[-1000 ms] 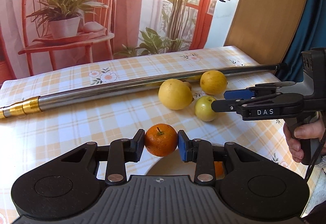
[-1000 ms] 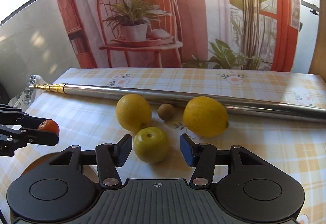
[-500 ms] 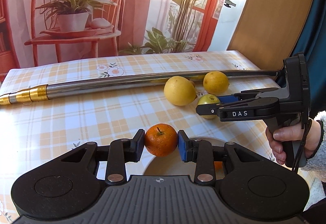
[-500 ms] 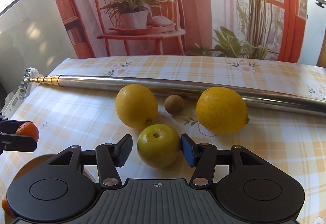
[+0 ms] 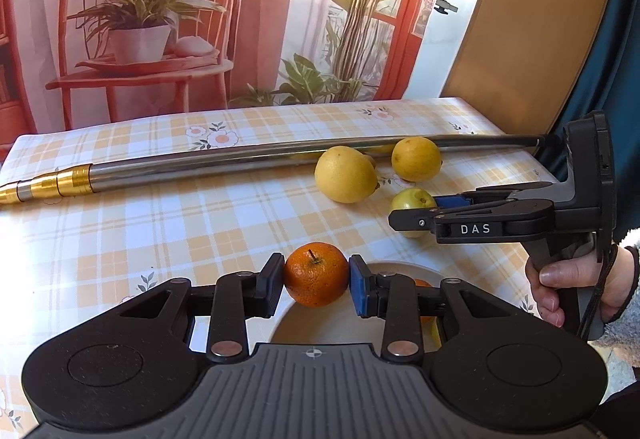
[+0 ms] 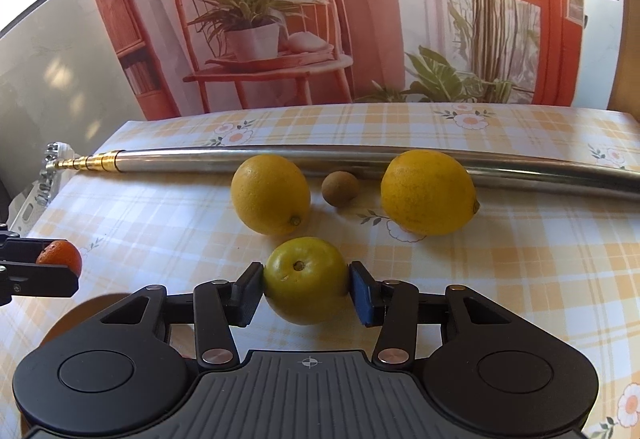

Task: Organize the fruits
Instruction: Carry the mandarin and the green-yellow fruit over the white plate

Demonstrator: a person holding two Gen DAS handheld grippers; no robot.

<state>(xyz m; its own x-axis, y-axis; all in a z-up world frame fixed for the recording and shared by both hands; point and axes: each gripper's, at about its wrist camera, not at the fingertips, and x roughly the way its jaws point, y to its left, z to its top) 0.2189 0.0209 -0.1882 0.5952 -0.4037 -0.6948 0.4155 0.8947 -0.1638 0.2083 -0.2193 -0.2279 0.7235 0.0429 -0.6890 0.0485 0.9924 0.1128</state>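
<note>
Across the table [image 6: 520, 279], a steel pole [image 6: 320, 155] likely stops both lemons [image 6: 428, 193] rolling. Nearer the front edge, the right gripper [image 6: 306, 285] clamps a green fruit [image 6: 306, 279]; the left gripper [image 5: 316, 277] clamps a mandarin [image 5: 316, 273] above the plate [image 5: 404, 267], presumably its destination.

orange mandarin [image 5: 316, 274] stem-up over plate; green-yellow citrus [image 6: 306, 279]; two lemons [image 6: 270, 193] beyond

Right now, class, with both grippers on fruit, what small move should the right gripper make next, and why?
Probably lift the green fruit straight up: the right gripper fingers already touch both its sides, and it seems to sit on the tablecloth beside two lemons.
</note>
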